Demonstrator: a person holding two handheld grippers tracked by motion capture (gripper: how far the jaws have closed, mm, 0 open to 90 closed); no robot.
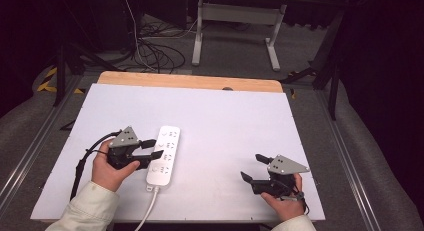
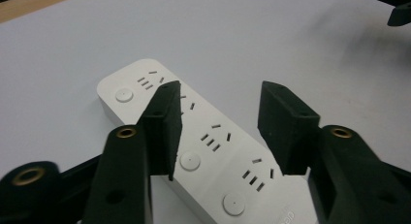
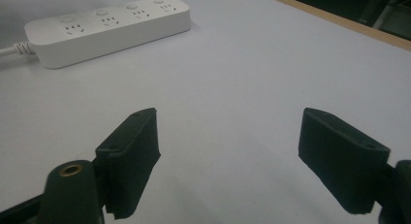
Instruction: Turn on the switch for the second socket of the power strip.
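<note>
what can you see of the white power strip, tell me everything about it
The power strip is a long white bar that looks like smooth plastic, with four socket groups, each beside a round button. It lies flat, face up, on the white table, left of centre. A white cord leaves its near end toward the table edge. The left gripper stands open over it, fingers above the sockets; contact cannot be told.

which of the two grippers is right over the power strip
The left gripper. Its open jaws hang over the white plastic power strip, while the right gripper, also open, sits apart over the bare white table.
</note>
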